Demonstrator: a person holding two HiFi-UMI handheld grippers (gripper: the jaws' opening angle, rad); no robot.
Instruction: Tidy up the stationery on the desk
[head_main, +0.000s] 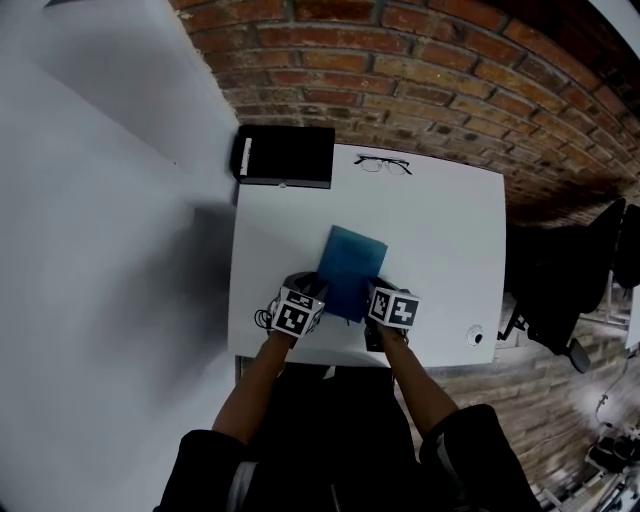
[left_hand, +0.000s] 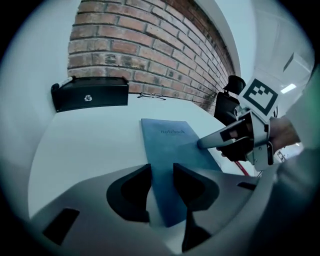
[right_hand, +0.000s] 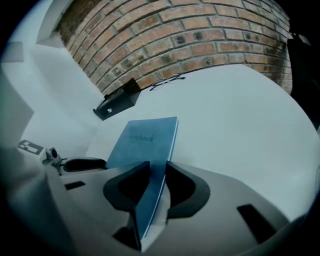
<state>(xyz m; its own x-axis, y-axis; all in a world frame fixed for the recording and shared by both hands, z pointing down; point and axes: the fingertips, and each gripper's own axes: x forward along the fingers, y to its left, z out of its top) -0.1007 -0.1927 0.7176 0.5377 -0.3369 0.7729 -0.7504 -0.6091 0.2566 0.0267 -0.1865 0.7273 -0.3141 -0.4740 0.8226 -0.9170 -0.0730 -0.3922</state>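
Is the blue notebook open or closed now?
Closed. The notebook shows its front cover, and its pages lie together along the edge.

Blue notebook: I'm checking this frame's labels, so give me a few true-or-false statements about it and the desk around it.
1. The left gripper and the right gripper both have their jaws closed on the blue notebook. True.
2. The eyeglasses lie on top of the notebook. False: the eyeglasses lie near the far edge of the white desk, apart from the notebook.
3. The black box sits at the desk's far left corner. True.
4. The notebook lies open. False: it is closed, its cover showing the word "notebook".
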